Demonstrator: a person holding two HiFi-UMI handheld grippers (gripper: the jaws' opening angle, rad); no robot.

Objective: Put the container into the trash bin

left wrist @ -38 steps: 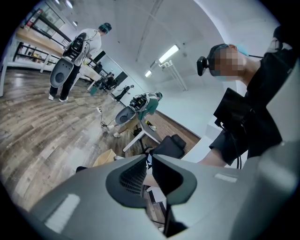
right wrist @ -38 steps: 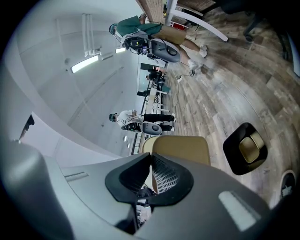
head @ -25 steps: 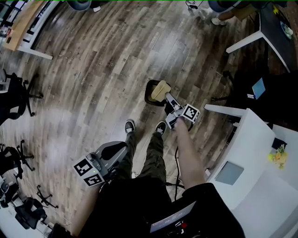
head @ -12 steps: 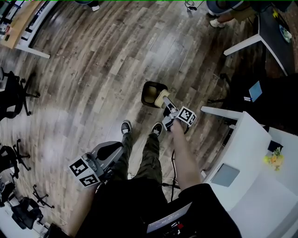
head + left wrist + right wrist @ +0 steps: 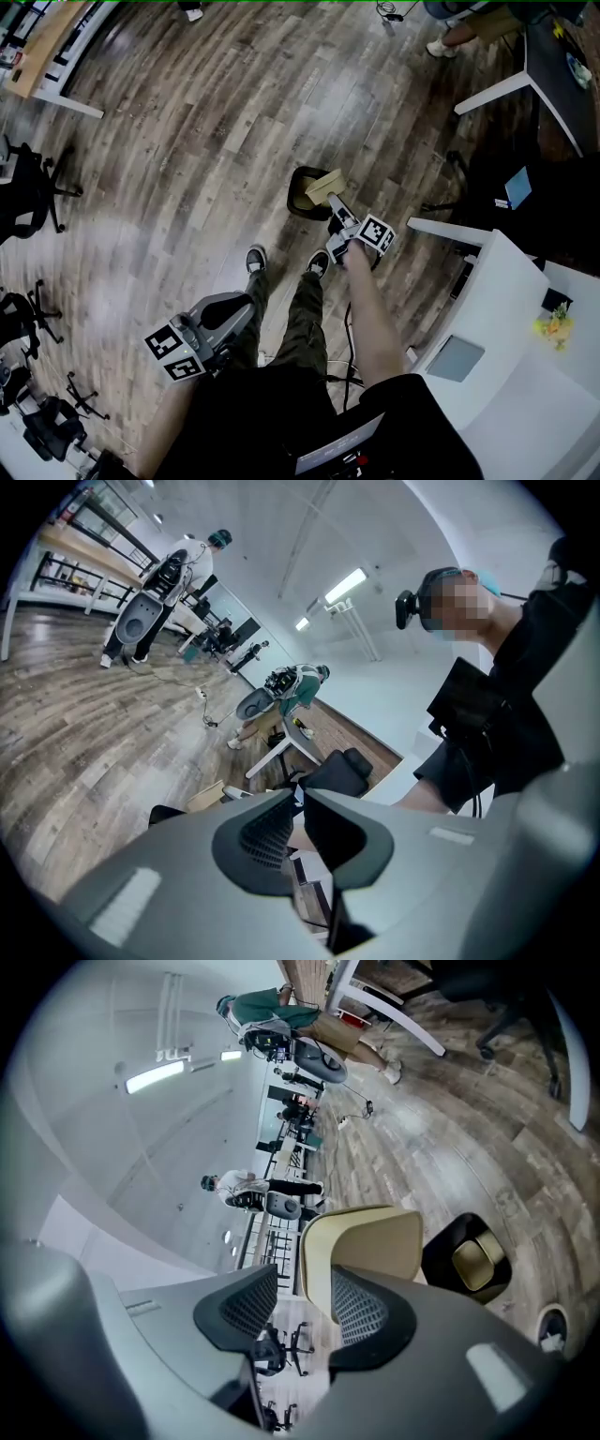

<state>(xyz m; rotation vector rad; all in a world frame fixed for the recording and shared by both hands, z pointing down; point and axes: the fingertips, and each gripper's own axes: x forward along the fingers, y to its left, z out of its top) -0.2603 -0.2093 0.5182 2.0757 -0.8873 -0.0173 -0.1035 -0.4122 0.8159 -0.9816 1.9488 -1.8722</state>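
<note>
Holds right gripper (image 5: 334, 202) out ahead of the shoes (image 5: 259, 257), arm stretched forward, over the black trash bin (image 5: 296, 210) standing on the wood floor (image 5: 187, 141). Shows beige container (image 5: 325, 184) at the gripper tip, tilted, above the bin's right side and partly over the opening. Cannot tell from head view whether container touches the bin rim. In right gripper view: right gripper (image 5: 302, 1288) with jaws apart and closing, container (image 5: 370, 1237) between them, resting against the pad (image 5: 361, 1312) on that view's right, clear gap to the other pad, so no clamp on it, grip released. Places trash bin (image 5: 448, 1239) just beyond and to the right of the container in that view, open top facing the camera, another beige piece (image 5: 476, 1262) lying inside. Holds left gripper (image 5: 242, 306) low beside the left leg, marker cube toward the body, well apart from bin and container. In left gripper view: left gripper (image 5: 298, 803) clenched, pads together, nothing between them. White desk (image 5: 525, 375) at right of head view, office chairs (image 5: 28, 197) along the left edge, other people far off across the room in both gripper views.
</note>
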